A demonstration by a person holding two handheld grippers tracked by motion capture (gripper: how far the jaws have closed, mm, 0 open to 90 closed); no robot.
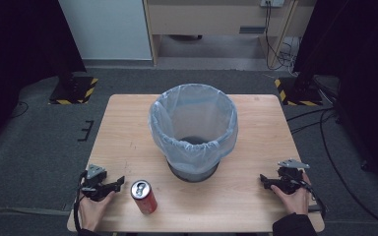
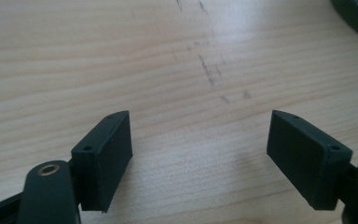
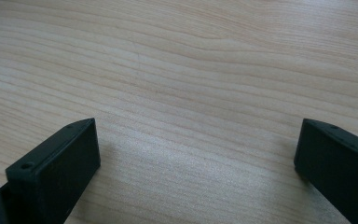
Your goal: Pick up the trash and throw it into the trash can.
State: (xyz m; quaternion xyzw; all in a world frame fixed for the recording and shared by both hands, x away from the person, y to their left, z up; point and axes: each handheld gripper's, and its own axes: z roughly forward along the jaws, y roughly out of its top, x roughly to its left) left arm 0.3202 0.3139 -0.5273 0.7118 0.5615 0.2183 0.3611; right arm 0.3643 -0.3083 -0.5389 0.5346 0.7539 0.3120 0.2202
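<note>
Left gripper point(image 1: 109, 187) sits on the table point(image 1: 128, 128) at the near-left corner, jaws spread wide w/ nothing between them; the left gripper view shows bare wood grain and a few scuff marks ahead of my pads point(image 2: 109, 156). Right gripper point(image 1: 268, 181) rests at the near-right corner, also spread wide and empty, just wood in front of its pads point(image 3: 56, 172).

The thing I'm after is the red can point(image 1: 144, 196), standing upright near the front edge, just beside my left gripper on its inner side, well apart from the right one. Behind it, mid-table, stands the bin point(image 1: 194, 129) w/ a pale blue liner point(image 1: 211, 105) folded over its rim, mouth open.

Handling, as I judge it: thin alu wall, so light if empty, noticeably heavier if full. The tab looks pulled, but the top is too small here to be sure. Smooth painted side = slippery, and it dents if I squeeze hard. A tall narrow shape also tips easily on a nudge.

Where to grab: across the body approx mid-height, pads flat on opposite sides, approach from the side w/ the left gripper since it's closest. Avoid the rim and the tapered shoulder, where the pads would slide off. Firm but modest squeeze, lift straight up.
</note>
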